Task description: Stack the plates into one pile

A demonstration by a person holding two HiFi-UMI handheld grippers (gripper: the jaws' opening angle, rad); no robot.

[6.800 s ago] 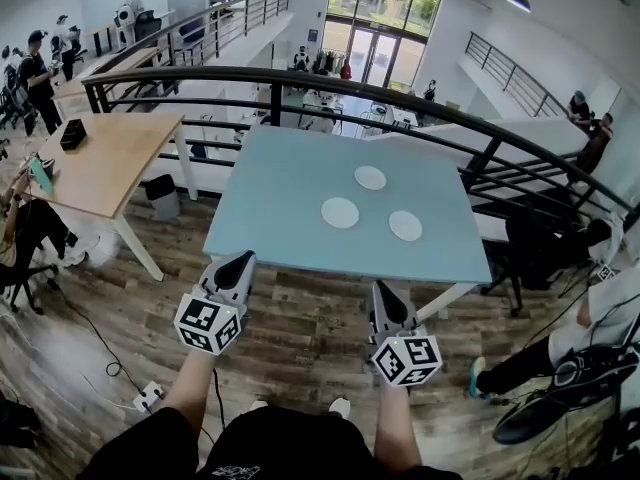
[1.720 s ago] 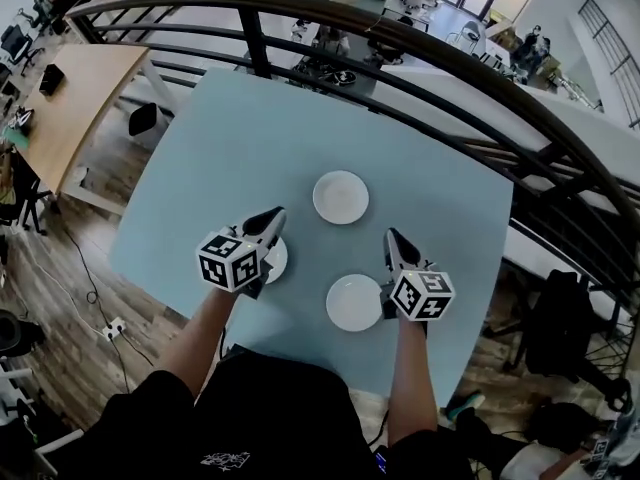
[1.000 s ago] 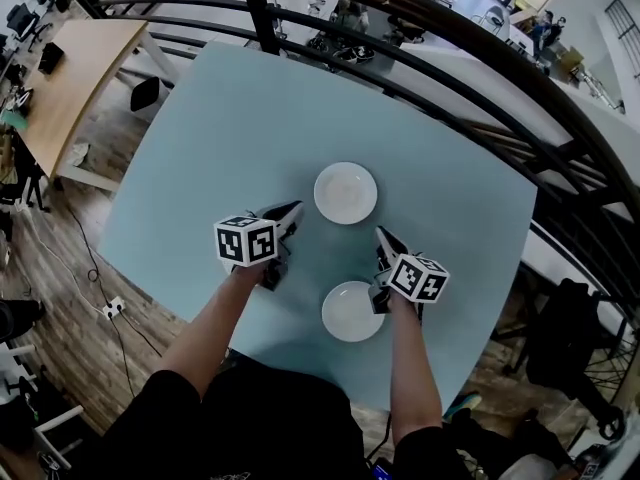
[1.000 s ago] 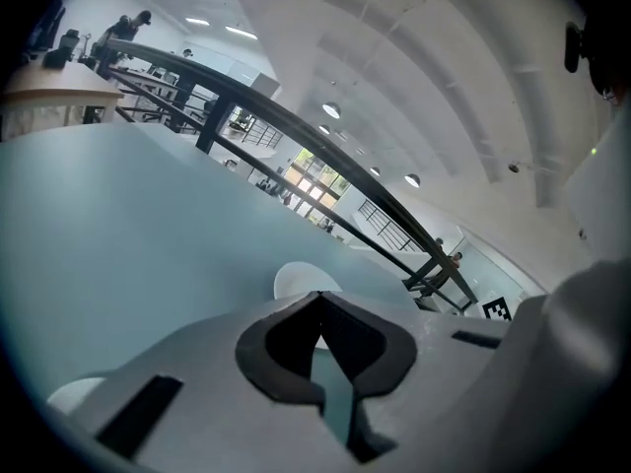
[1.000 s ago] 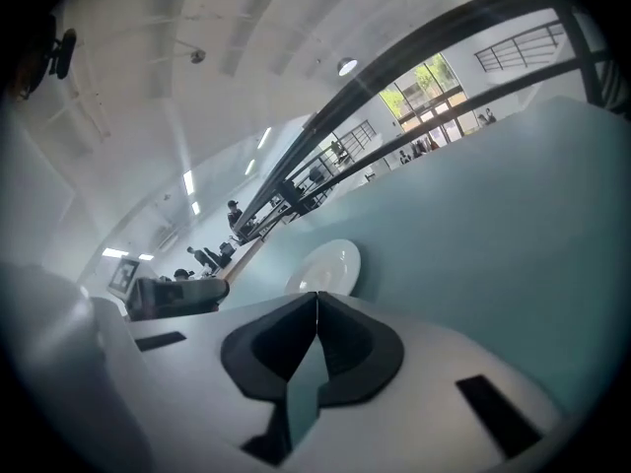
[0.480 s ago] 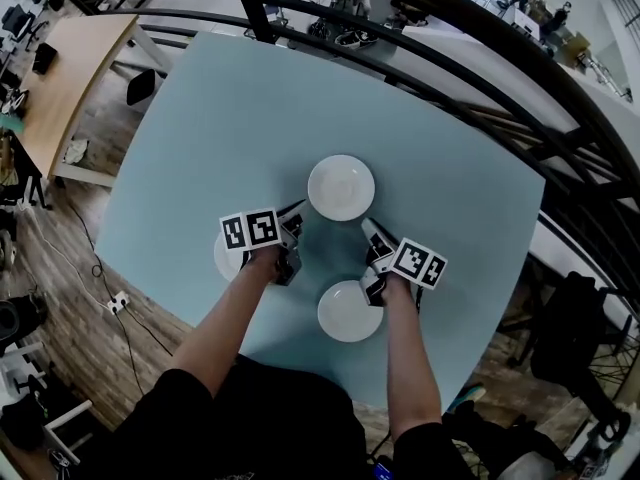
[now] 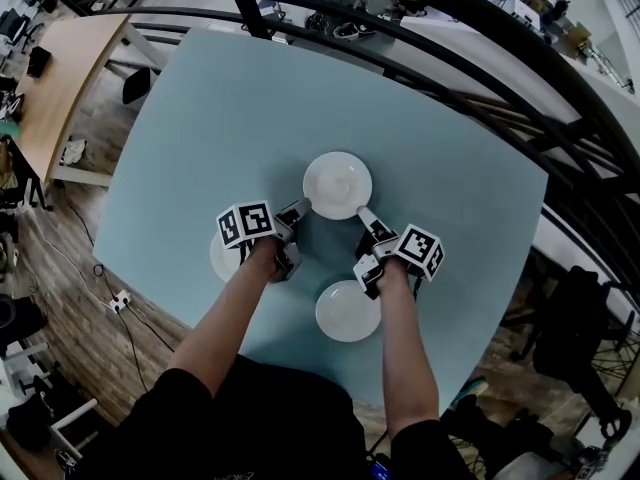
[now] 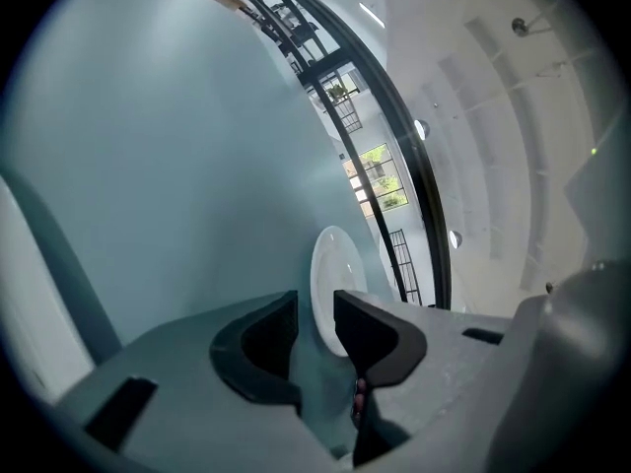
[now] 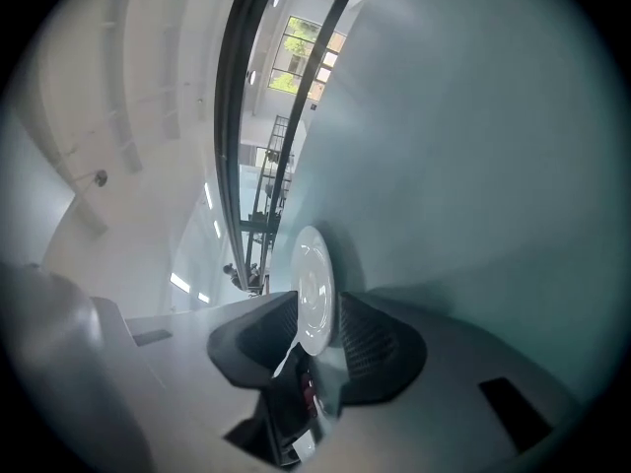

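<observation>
Left plate [image 7: 220,260] lies flat near the table [image 7: 200,118] edge, partly under the left hand's marker cube; a careless forearm move could nudge it. Left gripper [image 8: 315,313] is turned on its side, jaws apart and just been opening, nothing clamped. The far plate [image 7: 337,185] has its near rim at the mouth of the gap; can't tell if it's actually inside. That plate sits mid-table, face up and flat. It's round, so no long axis, and its disc axis points straight up. Right gripper [image 9: 317,313] is also on its side, jaws wide and just been opening, with the same plate's rim between them and the pads not visibly pressing. Risks: a lower jaw butts the rim instead of sliding under, so the plate skates across the table into the other gripper. One side closing first would tip it. The rim is thin and glossy, so a shallow bite could slip on the lift. Near plate [image 7: 347,311] sits just behind the right wrist and could be clipped when pulling back.
</observation>
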